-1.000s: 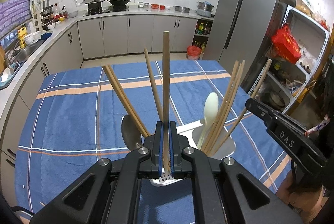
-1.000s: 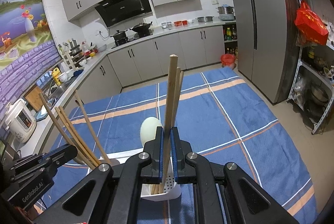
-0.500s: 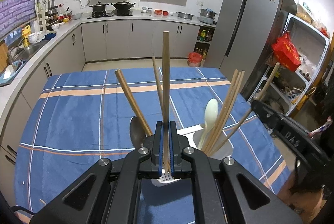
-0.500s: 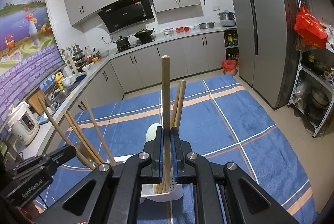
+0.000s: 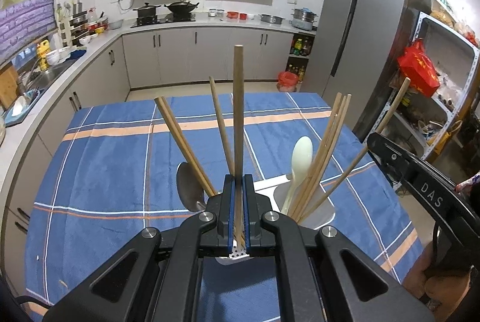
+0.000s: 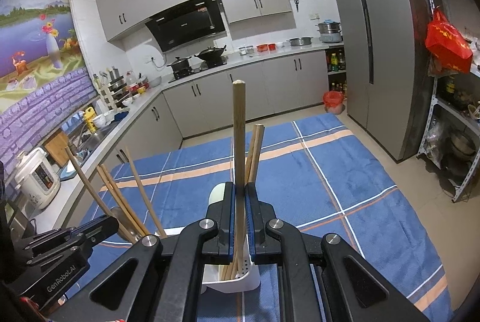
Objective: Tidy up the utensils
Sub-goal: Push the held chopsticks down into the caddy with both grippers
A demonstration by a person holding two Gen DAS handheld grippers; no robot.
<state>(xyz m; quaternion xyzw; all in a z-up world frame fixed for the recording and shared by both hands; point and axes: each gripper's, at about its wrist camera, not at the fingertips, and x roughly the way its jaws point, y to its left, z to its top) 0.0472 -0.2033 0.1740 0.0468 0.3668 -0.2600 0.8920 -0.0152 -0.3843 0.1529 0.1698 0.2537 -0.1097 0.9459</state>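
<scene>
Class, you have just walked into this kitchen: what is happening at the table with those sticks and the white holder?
A person is sorting utensils with two handheld grippers. The left gripper is shut on a chopstick, held upright over the white utensil holder. The right gripper is shut on another chopstick above the same holder. More chopsticks, a pale spoon and a metal spoon already stand in the holder on the blue tablecloth.

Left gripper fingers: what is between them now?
In the left wrist view, one upright chopstick stands clamped between the left gripper's blue pads.
</scene>
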